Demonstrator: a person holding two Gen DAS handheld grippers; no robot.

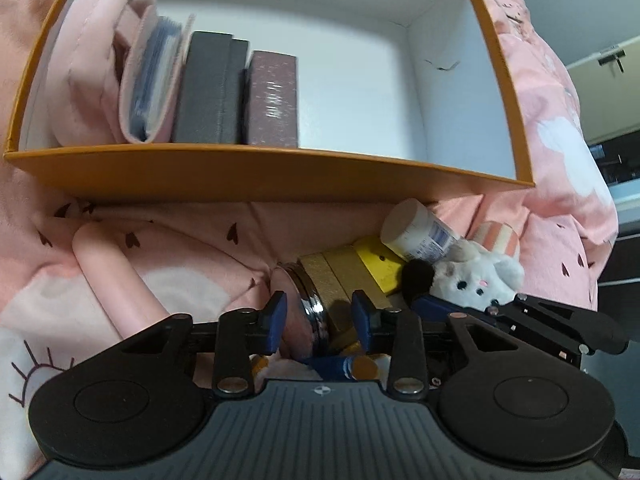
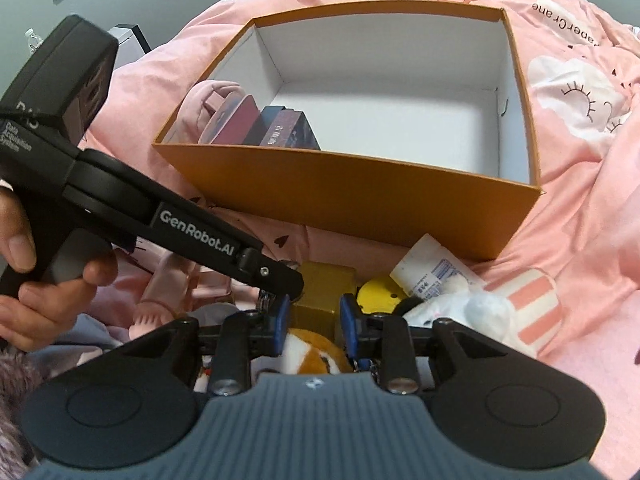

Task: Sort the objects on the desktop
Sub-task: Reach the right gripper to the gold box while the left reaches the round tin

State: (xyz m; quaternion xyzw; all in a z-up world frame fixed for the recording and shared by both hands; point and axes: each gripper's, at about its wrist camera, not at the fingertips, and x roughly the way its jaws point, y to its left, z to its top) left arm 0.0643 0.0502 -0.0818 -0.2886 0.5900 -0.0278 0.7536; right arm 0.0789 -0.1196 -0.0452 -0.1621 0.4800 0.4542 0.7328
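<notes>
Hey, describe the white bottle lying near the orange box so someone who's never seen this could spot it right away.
Find the big orange box on the pink bedding. Just in front of its near right corner is a pile of small things, and the white bottle lies tilted on top of it. It sits between a yellow block and a white plush toy; it alone is a smooth cylinder with a blue-printed label.

"GenRobot.AI" runs in pale letters along the black handheld left gripper's arm (image 2: 196, 236), left of frame; upside-down black "aperCrane" lettering sits on the pink printed bedcover (image 2: 568, 20), upper right.
</notes>
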